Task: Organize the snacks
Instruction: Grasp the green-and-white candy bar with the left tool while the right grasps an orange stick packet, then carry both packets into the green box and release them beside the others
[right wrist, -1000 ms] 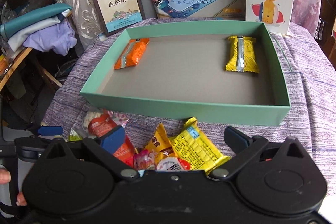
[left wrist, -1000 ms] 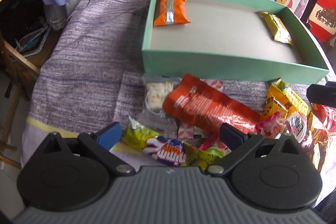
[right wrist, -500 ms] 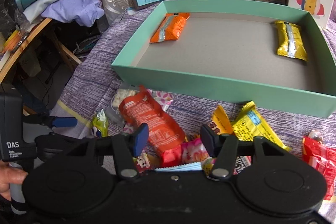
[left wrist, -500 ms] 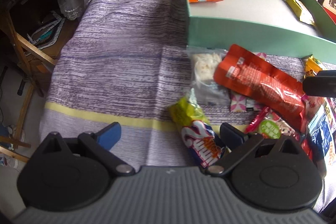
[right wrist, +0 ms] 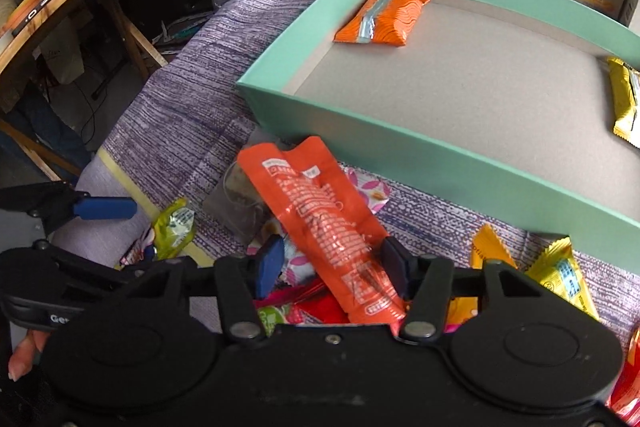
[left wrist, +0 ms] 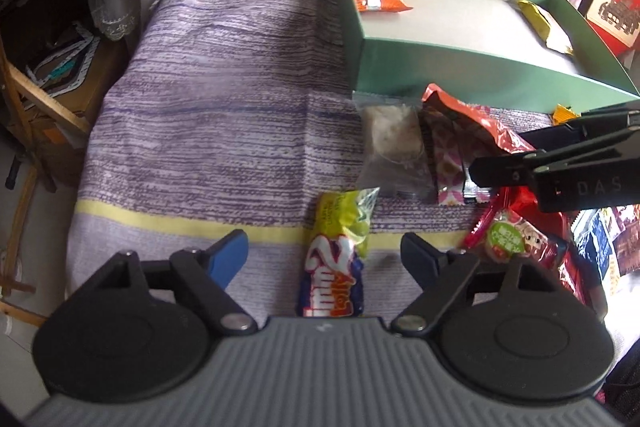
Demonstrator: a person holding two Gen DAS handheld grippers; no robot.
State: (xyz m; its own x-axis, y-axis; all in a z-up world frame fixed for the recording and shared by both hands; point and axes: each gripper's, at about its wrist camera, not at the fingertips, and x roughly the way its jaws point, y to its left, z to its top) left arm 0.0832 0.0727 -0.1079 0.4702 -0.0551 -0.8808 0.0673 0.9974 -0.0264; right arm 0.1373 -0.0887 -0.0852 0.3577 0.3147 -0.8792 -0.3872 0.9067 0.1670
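Orange, crinkled long snack pouch (right wrist: 332,227) with white printed lettering.

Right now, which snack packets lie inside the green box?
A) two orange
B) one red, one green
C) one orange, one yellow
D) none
C: the green box holds an orange packet by its far-left corner and a yellow packet at its right side.
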